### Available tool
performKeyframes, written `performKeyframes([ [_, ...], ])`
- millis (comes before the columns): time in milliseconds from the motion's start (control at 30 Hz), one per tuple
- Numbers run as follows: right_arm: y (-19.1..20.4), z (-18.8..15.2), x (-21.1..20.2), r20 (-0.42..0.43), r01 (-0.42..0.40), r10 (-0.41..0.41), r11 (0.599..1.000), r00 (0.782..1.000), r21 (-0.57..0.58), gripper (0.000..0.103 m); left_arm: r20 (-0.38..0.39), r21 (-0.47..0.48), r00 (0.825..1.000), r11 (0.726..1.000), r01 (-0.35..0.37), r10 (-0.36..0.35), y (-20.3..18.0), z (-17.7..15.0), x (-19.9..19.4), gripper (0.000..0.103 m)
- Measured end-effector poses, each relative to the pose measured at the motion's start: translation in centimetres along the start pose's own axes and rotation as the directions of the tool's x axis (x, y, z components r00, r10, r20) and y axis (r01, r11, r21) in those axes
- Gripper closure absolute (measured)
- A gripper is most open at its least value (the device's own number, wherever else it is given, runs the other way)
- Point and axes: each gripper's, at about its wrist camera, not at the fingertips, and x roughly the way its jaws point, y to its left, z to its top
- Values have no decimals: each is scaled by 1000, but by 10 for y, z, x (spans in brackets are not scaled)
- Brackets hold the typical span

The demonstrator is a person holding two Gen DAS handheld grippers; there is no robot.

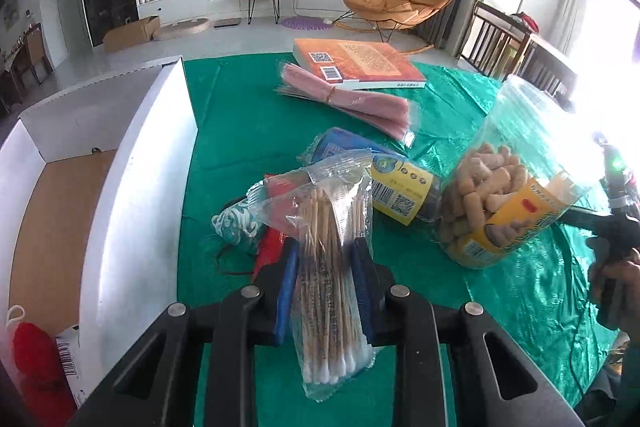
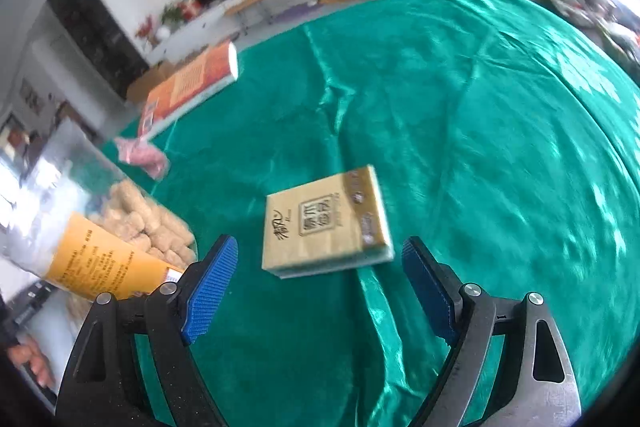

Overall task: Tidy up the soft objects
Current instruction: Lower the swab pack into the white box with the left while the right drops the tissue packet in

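A: How does the pack of cotton swabs [image 1: 332, 267] look?

B: It is a clear plastic sleeve of wooden-stemmed swabs, white tips bunched at the near end, the crinkled open end fanning up toward 12 o'clock. It sits upright between the blue pads [image 1: 362, 291] of the left hand-held gripper [image 1: 326, 291], lifted off the green-covered table [image 1: 240, 131].

A: So that hand-held gripper is closed?

B: Yes, clamped on the pack, pads pressing both sides of the sleeve. Beyond it, at about 1 o'clock, a blue and yellow bag [image 1: 384, 183] lies on the table, and at 3 o'clock a clear tub of puffed snacks [image 1: 508, 187] lies tilted. A white box [image 1: 132, 163] stands open at 9 o'clock, something red [image 1: 32, 355] in its near corner.

A: And the other one?

B: The right hand-held gripper [image 2: 318, 267] stands wide apart, holding nothing. A tan tissue pack [image 2: 326, 223] with dark lettering lies flat on the table just past its fingertips, at 12 o'clock, touching neither pad. The view is blurred. The snack tub [image 2: 100, 227] shows at 9 o'clock, an orange book [image 2: 192, 83] at 11 o'clock with a pink bundle [image 2: 142, 155] just beside it.
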Motion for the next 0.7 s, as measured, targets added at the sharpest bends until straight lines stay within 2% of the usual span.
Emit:
performKeyframes([
  [33,9,3,13,-49,49,-52,997,997,-59,18,9,-3,1000,1000,16,-16,2,-1,-8,77],
  [67,12,6,17,-53,92,-97,992,994,-89,22,16,-4,1000,1000,27,-26,3,0,-13,78],
  [100,13,7,17,-41,120,-124,988,991,-95,27,20,-7,999,999,36,-36,5,0,-16,78],
  [167,8,7,9,-20,129,-131,990,991,-54,27,36,-29,996,996,83,-82,10,0,-27,78],
  [267,0,10,-27,65,129,-128,992,990,-8,27,88,-64,984,985,162,-156,17,1,-46,79],
  [400,12,26,-81,188,140,-131,990,973,-31,27,177,-79,960,969,233,-216,23,4,-86,79],
  [500,33,38,-121,264,123,-100,990,959,-71,27,239,-91,943,962,259,-231,34,3,-124,79],
  [567,59,43,-147,292,91,-51,988,955,-126,27,274,-98,937,963,252,-217,50,-1,-154,79],
  [700,149,32,-182,275,-28,113,956,955,-293,27,295,-124,948,979,161,-118,93,-16,-203,78],
])
